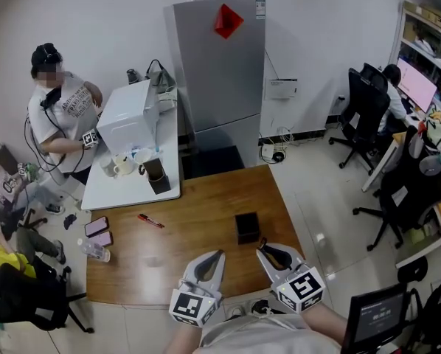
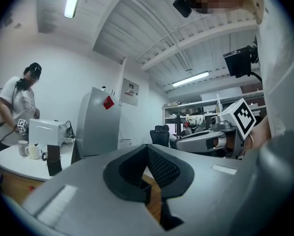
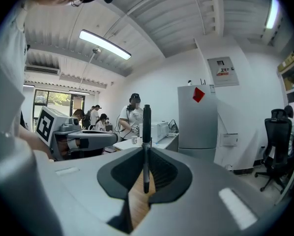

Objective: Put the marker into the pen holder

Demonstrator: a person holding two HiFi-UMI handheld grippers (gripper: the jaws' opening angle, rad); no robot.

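Observation:
A black marker (image 3: 146,124) stands upright between the pads of my right gripper (image 3: 146,150), which is shut on it. In the head view that gripper (image 1: 262,247) hovers over the near edge of the wooden table (image 1: 198,234), just in front of the black square pen holder (image 1: 247,227). Beside it, my left gripper (image 1: 220,254) has its fingers together with nothing between them; its own view shows the pads (image 2: 159,166) meeting at the tip. A red marker (image 1: 150,220) lies flat on the table, to the left of the holder.
Two phones (image 1: 98,231) and a water bottle (image 1: 95,251) lie at the table's left edge. Behind is a white counter (image 1: 132,190) with a white appliance, cups and a dark box. A person (image 1: 58,109) works there. A grey fridge (image 1: 219,72) stands behind, office chairs to the right.

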